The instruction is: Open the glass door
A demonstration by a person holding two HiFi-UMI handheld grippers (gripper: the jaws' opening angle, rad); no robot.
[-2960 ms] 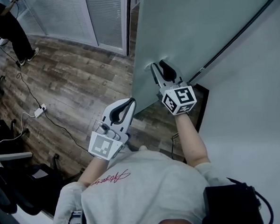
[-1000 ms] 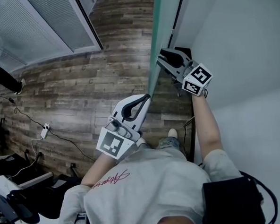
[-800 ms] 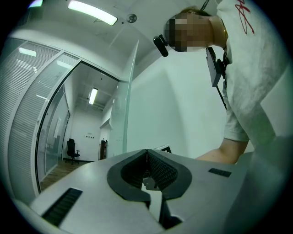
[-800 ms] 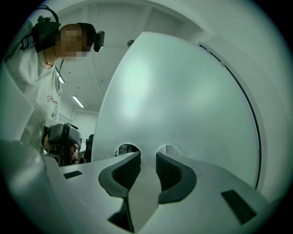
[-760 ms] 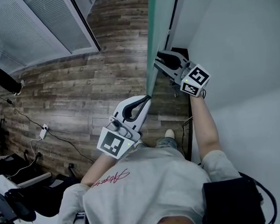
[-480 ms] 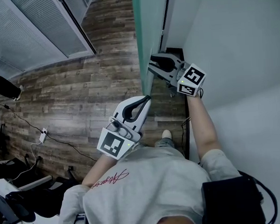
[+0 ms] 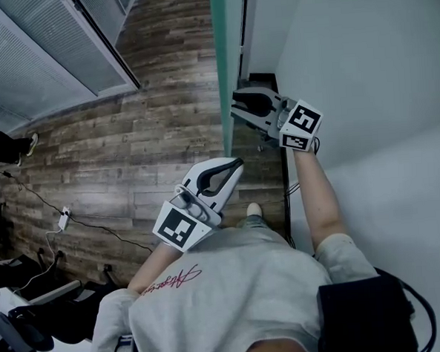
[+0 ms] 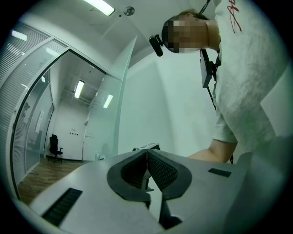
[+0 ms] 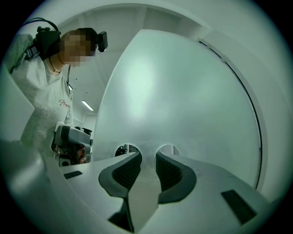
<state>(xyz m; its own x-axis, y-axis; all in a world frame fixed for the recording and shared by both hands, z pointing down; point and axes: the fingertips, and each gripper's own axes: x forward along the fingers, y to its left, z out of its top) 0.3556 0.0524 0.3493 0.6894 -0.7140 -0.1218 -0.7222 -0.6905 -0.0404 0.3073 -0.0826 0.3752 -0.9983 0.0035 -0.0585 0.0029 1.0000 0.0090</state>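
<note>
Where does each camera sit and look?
Head view: on the person's head, looking down at wood floor, shirt, both arms, left tool and right tool.
Left tool view: on the shut left tool, facing the edge of the glass door; shirt and forearm show.
Right tool view: on the right tool gripping the door between two holes; shirt shows.
Both tool views share door, shirt.

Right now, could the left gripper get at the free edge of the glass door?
Probably yes. The left gripper hangs close beside the glass door's edge, and nothing I can see stands between them. Its jaws are shut, though, so it could push but not clamp.
</note>
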